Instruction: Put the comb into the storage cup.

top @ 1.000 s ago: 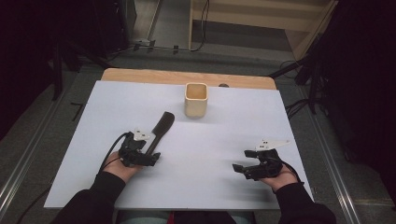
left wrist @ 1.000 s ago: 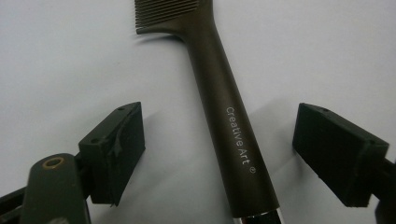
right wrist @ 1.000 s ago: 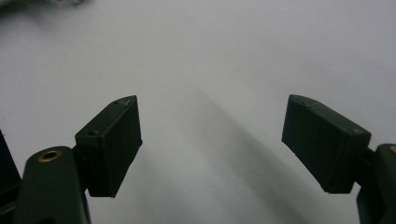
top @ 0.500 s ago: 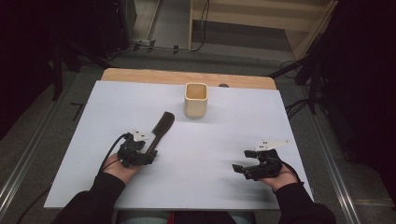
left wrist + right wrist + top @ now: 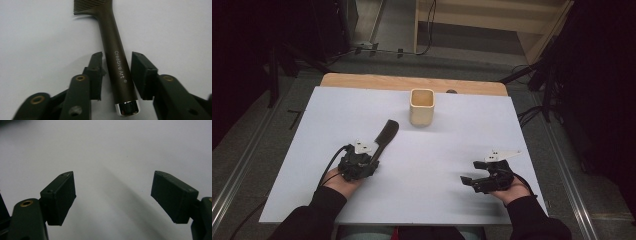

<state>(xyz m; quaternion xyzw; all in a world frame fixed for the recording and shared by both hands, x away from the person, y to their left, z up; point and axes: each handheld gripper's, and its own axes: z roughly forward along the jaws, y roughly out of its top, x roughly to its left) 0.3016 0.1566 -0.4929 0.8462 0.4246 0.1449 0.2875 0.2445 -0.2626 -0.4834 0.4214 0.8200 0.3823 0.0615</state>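
Dark comb (image 5: 384,137) flat on the white sheet (image 5: 452,145)

Slim brown handle with a chrome end cap and white lettering, teeth end pointing toward the cup (image 5: 421,107), lying near it, apart.

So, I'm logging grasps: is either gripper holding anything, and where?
Nothing held yet. The left gripper, its jaws just closing, straddles the comb handle; right gripper open.
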